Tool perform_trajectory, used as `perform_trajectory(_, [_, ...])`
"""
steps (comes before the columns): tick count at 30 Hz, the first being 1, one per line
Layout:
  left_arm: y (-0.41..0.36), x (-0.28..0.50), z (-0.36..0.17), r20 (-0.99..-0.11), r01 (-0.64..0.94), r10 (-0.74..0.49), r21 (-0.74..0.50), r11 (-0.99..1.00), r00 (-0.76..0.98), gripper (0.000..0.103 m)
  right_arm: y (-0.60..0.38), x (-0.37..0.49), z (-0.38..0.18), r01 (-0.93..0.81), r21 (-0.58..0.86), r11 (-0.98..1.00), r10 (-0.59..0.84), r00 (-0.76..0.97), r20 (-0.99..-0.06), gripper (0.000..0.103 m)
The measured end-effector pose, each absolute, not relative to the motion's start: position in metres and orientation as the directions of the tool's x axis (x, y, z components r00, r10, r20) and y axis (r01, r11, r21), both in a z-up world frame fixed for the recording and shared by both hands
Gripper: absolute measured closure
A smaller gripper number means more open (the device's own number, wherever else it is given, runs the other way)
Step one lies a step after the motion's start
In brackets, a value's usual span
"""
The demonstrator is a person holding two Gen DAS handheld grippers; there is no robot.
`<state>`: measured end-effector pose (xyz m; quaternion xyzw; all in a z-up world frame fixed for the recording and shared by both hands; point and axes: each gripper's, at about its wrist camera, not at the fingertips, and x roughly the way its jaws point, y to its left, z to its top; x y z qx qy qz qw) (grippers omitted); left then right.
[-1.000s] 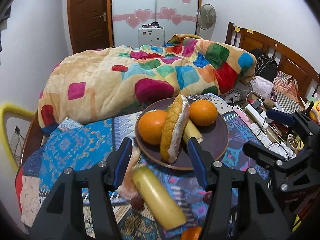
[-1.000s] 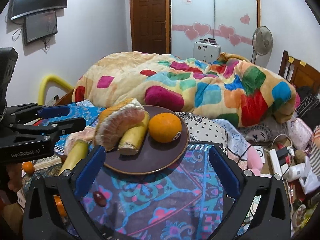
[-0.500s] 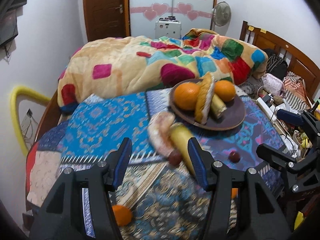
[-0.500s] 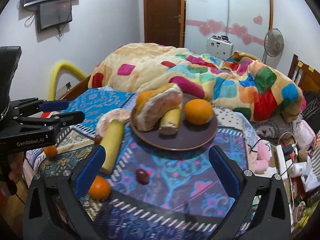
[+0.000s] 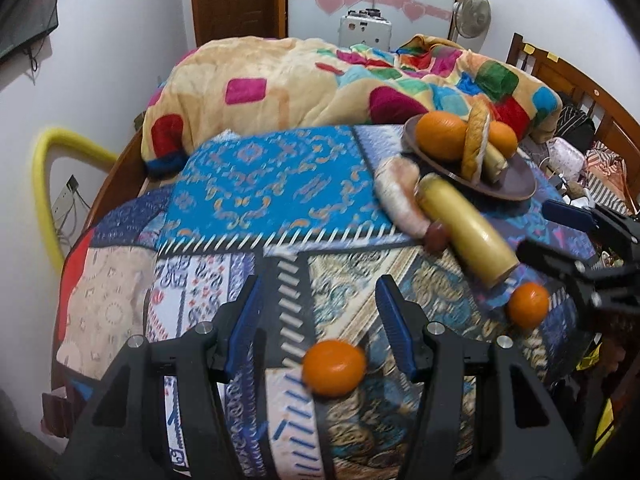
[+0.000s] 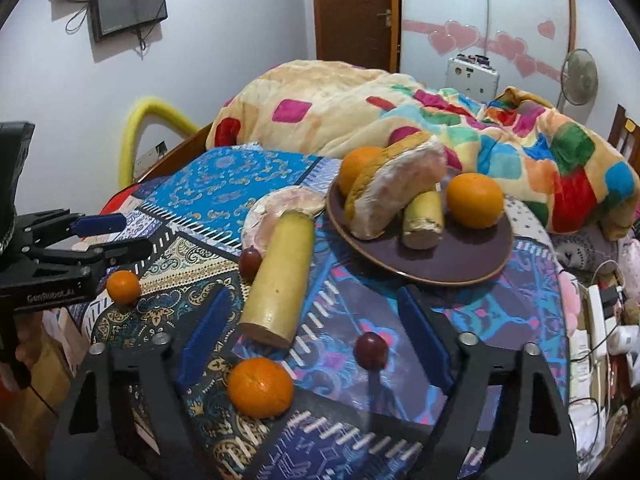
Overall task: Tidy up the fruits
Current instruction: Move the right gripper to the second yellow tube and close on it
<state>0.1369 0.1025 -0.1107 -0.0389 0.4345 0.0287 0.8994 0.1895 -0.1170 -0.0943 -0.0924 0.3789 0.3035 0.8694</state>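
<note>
My left gripper [image 5: 320, 312] stands with jaws spread, gripping nothing; a small orange [image 5: 334, 367] lies on the patterned cloth [image 5: 248, 184] between its fingers, touching neither. Ahead and to its right I note a long yellow fruit [image 5: 464, 232] beside a pale pomelo slice [image 5: 400, 196], a dark grape [image 5: 436, 238] against them, and beyond these the brown plate [image 5: 516, 184] holding further fruit. My right gripper [image 6: 316, 330] is likewise spread wide and empty. A second orange [image 6: 261, 387] sits near its left finger, a grape [image 6: 371, 350] between the fingers towards the right, and the plate lies ahead to the right.
</note>
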Motion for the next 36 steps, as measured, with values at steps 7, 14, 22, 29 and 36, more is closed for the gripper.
perform_trajectory(7, [0.110,0.131,-0.122,-0.795,-0.095,-0.004,-0.077,0.992,0.606,0.045,-0.096,0.200,-0.112,-0.623,0.102,0.775,0.464,0.454,-0.761,0.055])
perform_trajectory(14, [0.109,0.131,-0.124,-0.792,-0.089,-0.013,-0.084,0.992,0.610,0.045,-0.080,0.215,-0.123,-0.640,0.118,0.759,0.455,0.392,-0.799,0.063])
perform_trajectory(22, [0.100,0.129,-0.125,-0.802,-0.083,-0.016,-0.081,0.993,0.598,0.045,-0.090,0.212,-0.112,-0.643,0.076,0.762,0.435,0.423,-0.795,0.070])
perform_trajectory(29, [0.093,0.111,-0.121,-0.801,-0.077,-0.012,-0.072,0.994,0.599,0.045,-0.109,0.199,-0.103,-0.654,0.060,0.754,0.428,0.421,-0.800,0.080])
perform_trajectory(36, [0.091,0.098,-0.126,-0.806,-0.088,-0.003,-0.068,0.994,0.592,0.045,-0.130,0.181,-0.091,-0.653,0.034,0.756,0.419,0.444,-0.792,0.083])
